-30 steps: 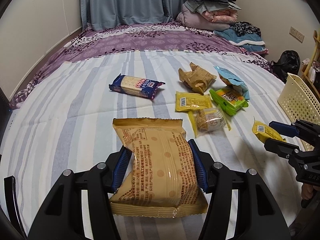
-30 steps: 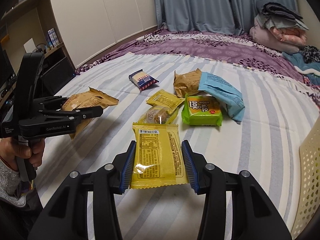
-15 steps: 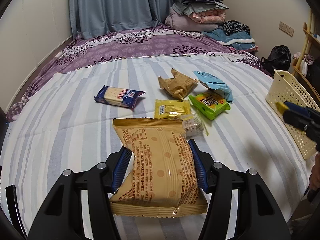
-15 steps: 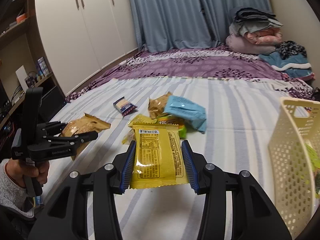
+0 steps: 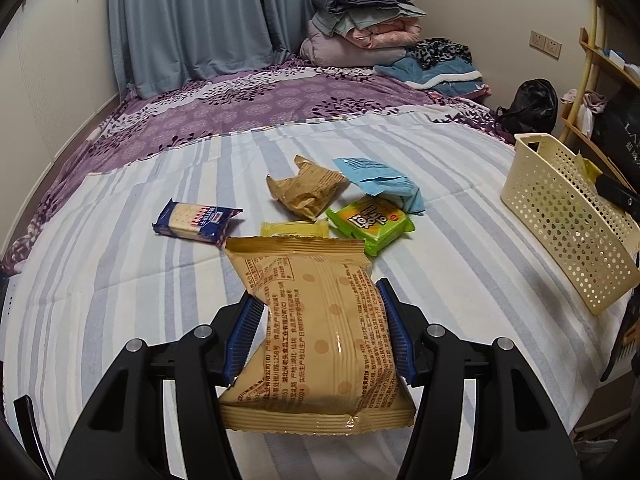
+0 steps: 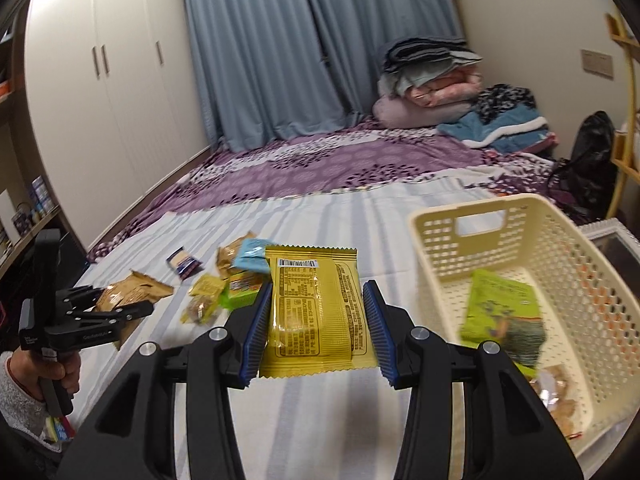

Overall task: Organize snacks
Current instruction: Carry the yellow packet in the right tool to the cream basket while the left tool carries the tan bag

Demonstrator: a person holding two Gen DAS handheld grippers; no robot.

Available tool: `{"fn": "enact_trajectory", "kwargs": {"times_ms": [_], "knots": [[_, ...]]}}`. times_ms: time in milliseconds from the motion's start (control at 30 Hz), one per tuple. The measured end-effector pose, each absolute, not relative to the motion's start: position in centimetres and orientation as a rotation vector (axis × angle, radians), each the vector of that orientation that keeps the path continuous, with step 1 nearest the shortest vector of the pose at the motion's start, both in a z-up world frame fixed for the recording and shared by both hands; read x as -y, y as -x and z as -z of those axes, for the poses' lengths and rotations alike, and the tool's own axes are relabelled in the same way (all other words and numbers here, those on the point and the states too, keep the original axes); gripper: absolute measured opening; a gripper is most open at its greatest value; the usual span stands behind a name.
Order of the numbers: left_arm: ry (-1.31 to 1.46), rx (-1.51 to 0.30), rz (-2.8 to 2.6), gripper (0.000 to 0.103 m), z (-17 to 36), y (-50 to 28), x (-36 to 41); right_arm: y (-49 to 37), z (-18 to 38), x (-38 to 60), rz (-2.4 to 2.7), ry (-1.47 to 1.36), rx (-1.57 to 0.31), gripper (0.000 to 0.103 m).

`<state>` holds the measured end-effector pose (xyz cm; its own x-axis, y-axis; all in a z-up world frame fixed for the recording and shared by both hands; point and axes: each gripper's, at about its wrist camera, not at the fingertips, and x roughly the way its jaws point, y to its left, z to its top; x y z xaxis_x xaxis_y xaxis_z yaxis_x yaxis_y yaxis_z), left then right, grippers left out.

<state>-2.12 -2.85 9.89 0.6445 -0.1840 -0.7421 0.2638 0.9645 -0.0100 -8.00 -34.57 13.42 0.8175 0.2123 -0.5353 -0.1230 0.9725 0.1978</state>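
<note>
Blue curtains (image 5: 192, 28) at far wall. Folded bedding stack (image 5: 360, 24) far right (grey on top, pink beneath). Purple floral bedspread (image 5: 248, 108) across far bed. Black bag (image 5: 530, 104) on floor, right. White wardrobe (image 6: 104, 92) at left. Wall sockets (image 5: 545, 44) right. Wooden shelf (image 5: 592, 80) far right.

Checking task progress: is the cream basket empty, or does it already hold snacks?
Not empty. The right wrist view shows the cream basket holding a green packet and another snack at its near end.
</note>
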Motion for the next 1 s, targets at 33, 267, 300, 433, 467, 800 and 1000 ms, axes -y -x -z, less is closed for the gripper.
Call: {"fn": "enact_trajectory", "kwargs": {"times_ms": [33, 267, 300, 433, 467, 800, 1000], "knots": [[-0.105, -0.831, 0.259, 0.059, -10.0, 2.1, 3.1, 8.2, -13.5, 35.4, -0.157, -0.167, -0.581, 0.046], [-0.118, -0.824, 0.283, 0.059, -10.4, 1.9, 4.3, 9.5, -13.7, 39.0, -0.071, -0.214, -0.563, 0.046], [-0.121, -0.823, 0.288, 0.059, -10.4, 1.9, 4.6, 9.6, -13.6, 39.3, -0.061, -0.217, -0.564, 0.046], [-0.132, -0.821, 0.307, 0.059, -10.5, 2.0, 5.6, 10.2, -13.5, 40.8, -0.02, -0.23, -0.565, 0.046], [-0.134, -0.82, 0.311, 0.059, -10.5, 2.0, 5.7, 10.3, -13.4, 41.2, -0.008, -0.235, -0.564, 0.046], [-0.154, -0.805, 0.337, 0.059, -11.2, 2.1, 7.2, 11.0, -13.1, 43.9, 0.065, -0.312, -0.541, 0.071], [-0.168, -0.793, 0.359, 0.059, -11.7, 2.1, 8.3, 11.2, -12.8, 44.9, 0.096, -0.34, -0.534, 0.075]]}}
